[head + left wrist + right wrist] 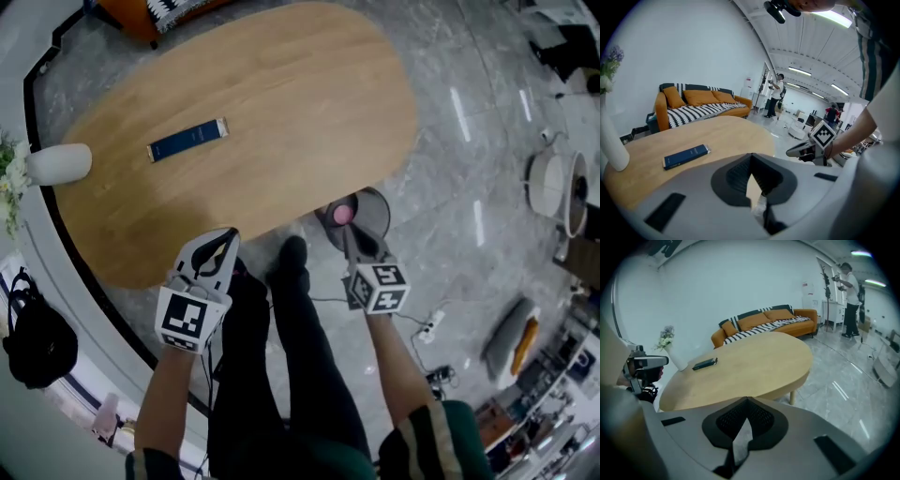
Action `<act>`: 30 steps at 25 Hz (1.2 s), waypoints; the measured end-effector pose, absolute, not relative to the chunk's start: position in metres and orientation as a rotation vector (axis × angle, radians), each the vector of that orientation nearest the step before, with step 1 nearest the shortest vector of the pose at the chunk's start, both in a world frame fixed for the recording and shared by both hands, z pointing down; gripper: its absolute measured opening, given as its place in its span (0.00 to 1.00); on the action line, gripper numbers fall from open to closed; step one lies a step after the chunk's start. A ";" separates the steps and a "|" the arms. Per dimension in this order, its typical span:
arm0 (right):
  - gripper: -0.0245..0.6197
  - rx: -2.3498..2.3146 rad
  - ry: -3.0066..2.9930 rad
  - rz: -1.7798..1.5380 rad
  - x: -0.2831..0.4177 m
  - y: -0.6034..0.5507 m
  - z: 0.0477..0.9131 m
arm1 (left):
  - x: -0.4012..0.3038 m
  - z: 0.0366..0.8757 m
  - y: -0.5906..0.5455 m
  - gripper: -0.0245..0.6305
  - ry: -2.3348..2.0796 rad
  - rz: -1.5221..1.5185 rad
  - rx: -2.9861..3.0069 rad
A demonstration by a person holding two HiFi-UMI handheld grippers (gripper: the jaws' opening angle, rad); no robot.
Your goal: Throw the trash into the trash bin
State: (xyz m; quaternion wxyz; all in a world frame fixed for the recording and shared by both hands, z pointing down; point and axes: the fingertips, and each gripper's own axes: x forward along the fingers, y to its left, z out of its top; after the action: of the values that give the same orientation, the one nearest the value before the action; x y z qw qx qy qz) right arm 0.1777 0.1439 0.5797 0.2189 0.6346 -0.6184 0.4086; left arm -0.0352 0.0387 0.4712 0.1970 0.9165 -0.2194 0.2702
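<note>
A dark round trash bin [367, 208] stands on the floor by the near edge of the oval wooden table [281, 112], with a pink thing [343, 215] inside it. My right gripper [351, 234] hangs just over the bin's near rim, jaws shut, and I see nothing held between them [743, 427]. My left gripper [228, 236] is over the table's near edge, its jaws together [752, 180]; only a thin pale sliver shows in the gap. A flat dark blue box [187, 140] lies on the table.
A white vase [58, 163] with flowers stands at the table's left end. An orange sofa [701, 105] is beyond the table. My legs [300, 347] are between the grippers. A power strip [431, 325] and a black bag [37, 342] lie on the floor. A person [851, 296] stands far off.
</note>
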 end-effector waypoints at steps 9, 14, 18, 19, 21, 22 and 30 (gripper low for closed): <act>0.04 1.558 -1.916 1.005 0.092 0.069 0.562 | -0.105 0.471 0.021 0.04 -0.792 0.716 2.508; 0.04 1.393 -2.055 0.887 0.028 0.023 0.546 | -0.145 0.475 0.019 0.04 -0.892 0.697 2.446; 0.04 1.268 -2.112 0.779 -0.007 -0.001 0.542 | -0.173 0.475 0.016 0.04 -0.970 0.673 2.402; 0.04 1.243 -2.124 0.762 -0.015 -0.007 0.541 | -0.179 0.476 0.015 0.04 -0.985 0.667 2.393; 0.04 1.198 -2.155 0.740 -0.030 -0.020 0.538 | -0.189 0.477 0.012 0.04 -1.010 0.657 2.378; 0.06 1.176 -2.169 0.734 -0.037 -0.026 0.537 | -0.194 0.478 0.012 0.04 -1.020 0.652 2.371; 0.32 1.040 -2.191 0.665 -0.063 -0.056 0.544 | -0.219 0.487 0.006 0.04 -1.076 0.631 2.317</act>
State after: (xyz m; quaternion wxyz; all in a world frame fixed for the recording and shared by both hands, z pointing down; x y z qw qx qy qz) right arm -0.0635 -0.0559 0.5439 0.3082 0.3933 -0.8289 0.2515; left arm -0.2186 0.0063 0.4872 0.2523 0.8521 -0.3955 0.2320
